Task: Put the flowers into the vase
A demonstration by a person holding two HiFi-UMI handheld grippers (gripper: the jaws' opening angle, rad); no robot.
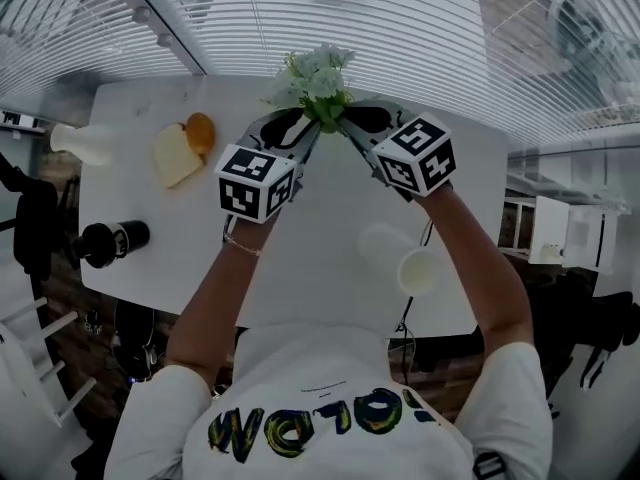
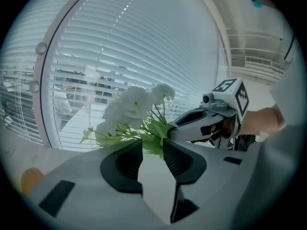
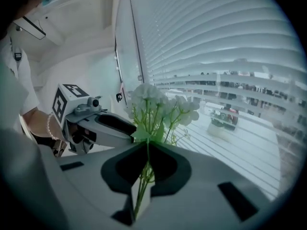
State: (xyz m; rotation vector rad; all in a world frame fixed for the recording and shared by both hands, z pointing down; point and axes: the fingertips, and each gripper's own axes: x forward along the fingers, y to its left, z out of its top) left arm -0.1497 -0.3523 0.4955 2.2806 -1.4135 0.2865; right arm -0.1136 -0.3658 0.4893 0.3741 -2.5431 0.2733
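A bunch of white flowers (image 1: 318, 78) with green stems is held up above the white table (image 1: 300, 268). My right gripper (image 3: 147, 145) is shut on the stems, which run down between its jaws, with the blooms (image 3: 160, 102) above them. My left gripper (image 2: 152, 145) meets the bunch from the other side. Its jaws stand apart with green leaves (image 2: 153, 135) at the tips, and the blooms (image 2: 136, 104) are just beyond. In the head view the left gripper (image 1: 312, 128) and right gripper (image 1: 345, 125) converge under the flowers. A white vase (image 1: 402, 256) stands on the table below my right forearm.
On the left of the table are a slice of bread (image 1: 177, 156), an orange (image 1: 201, 128), a white bottle (image 1: 80, 143) and a black bottle (image 1: 110, 240) lying near the edge. Window blinds (image 1: 400, 28) run behind the table.
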